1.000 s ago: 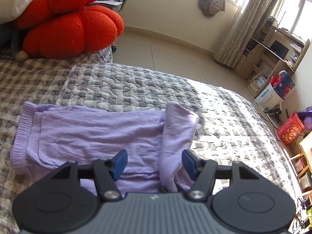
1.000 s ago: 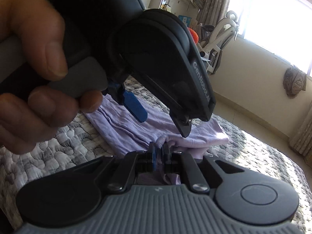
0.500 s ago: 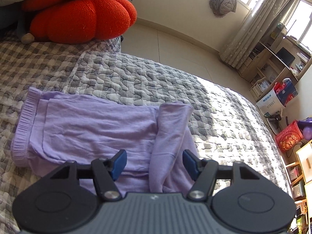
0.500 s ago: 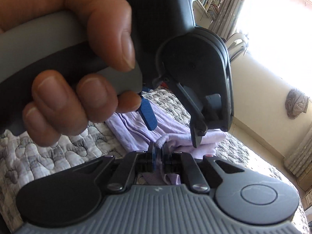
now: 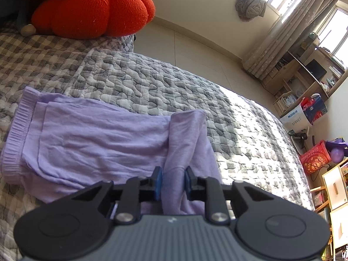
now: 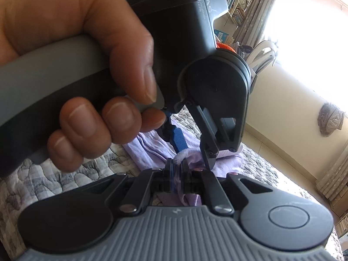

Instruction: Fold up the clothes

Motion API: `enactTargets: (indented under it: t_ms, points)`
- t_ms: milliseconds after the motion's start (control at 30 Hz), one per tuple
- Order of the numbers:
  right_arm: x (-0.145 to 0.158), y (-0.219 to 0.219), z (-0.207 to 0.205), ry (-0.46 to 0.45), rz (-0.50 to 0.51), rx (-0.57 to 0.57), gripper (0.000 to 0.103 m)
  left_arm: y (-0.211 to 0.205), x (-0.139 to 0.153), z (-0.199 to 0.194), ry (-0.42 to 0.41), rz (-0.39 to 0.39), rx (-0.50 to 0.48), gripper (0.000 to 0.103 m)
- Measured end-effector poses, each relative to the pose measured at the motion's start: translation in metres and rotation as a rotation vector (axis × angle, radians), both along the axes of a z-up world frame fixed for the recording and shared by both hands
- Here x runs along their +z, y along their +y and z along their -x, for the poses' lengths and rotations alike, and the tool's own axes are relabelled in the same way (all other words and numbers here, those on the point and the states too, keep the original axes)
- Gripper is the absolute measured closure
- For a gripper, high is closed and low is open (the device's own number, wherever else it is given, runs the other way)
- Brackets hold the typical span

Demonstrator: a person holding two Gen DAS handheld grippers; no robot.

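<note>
A lilac garment lies partly folded on the grey quilted bed, ribbed hem at the left. Its right end rises in a narrow fold. My left gripper is closing its jaws on that raised fold, and the blue pads touch the cloth on both sides. In the right wrist view my right gripper is shut on a bunched edge of the same lilac garment. Just beyond it a person's hand holds the left gripper, which fills most of that view.
A big red knitted cushion sits at the far left end of the bed. Beyond the bed edge lie pale floor tiles, curtains and cluttered shelves at the right. A grey chair stands by the bright window.
The left gripper's jaws went from wide apart to close around the raised lilac fold. That gripper and the hand loom larger in the right wrist view. The right gripper kept its pinch.
</note>
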State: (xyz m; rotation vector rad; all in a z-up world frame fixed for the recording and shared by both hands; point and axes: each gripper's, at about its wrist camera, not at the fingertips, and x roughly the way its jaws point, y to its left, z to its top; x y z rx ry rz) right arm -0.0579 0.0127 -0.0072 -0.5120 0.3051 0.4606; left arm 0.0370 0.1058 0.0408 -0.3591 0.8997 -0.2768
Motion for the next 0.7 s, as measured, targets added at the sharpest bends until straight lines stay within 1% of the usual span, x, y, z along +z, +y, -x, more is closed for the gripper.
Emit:
enactTargets:
  t_ms: [33, 133, 233, 267, 300, 333, 367, 533, 567, 633, 667, 700]
  points:
    - [0.001, 0.001, -0.001, 0.002, -0.002, 0.000, 0.094, 0.002, 0.000, -0.001, 0.001, 0.008, 0.003, 0.092]
    - [0.003, 0.003, -0.006, 0.015, -0.012, -0.006, 0.094, 0.011, -0.002, -0.003, 0.021, 0.046, 0.047, 0.094]
    - [0.006, 0.003, -0.011, 0.061, -0.026, 0.002, 0.087, 0.021, -0.005, -0.003, 0.044, 0.061, 0.085, 0.096]
    - [0.007, 0.003, -0.012, 0.064, -0.024, 0.000, 0.080, 0.023, -0.006, -0.004, 0.051, 0.065, 0.094, 0.096]
    - [0.008, 0.003, -0.013, 0.060, -0.022, -0.004, 0.065, 0.025, -0.007, -0.004, 0.057, 0.067, 0.103, 0.096]
    - [0.008, 0.004, -0.014, 0.055, -0.019, -0.007, 0.061, 0.025, -0.007, -0.005, 0.060, 0.070, 0.107, 0.096]
    - [0.009, 0.005, -0.014, 0.051, -0.015, -0.010, 0.059, 0.026, -0.008, -0.005, 0.064, 0.073, 0.110, 0.096]
    - [0.004, 0.015, -0.018, 0.056, 0.024, -0.004, 0.059, 0.026, -0.008, -0.006, 0.066, 0.085, 0.109, 0.096]
    - [0.002, 0.016, -0.018, 0.056, 0.028, -0.004, 0.064, 0.027, -0.008, -0.006, 0.067, 0.090, 0.109, 0.096]
    - [0.003, 0.019, -0.017, 0.063, 0.021, -0.006, 0.090, 0.029, -0.007, -0.006, 0.065, 0.108, 0.108, 0.097]
    - [0.004, 0.020, -0.013, 0.066, 0.010, -0.009, 0.098, 0.030, -0.005, -0.007, 0.062, 0.108, 0.103, 0.097]
    - [0.005, 0.021, -0.007, 0.069, -0.003, -0.012, 0.098, 0.031, -0.003, -0.007, 0.059, 0.107, 0.099, 0.097]
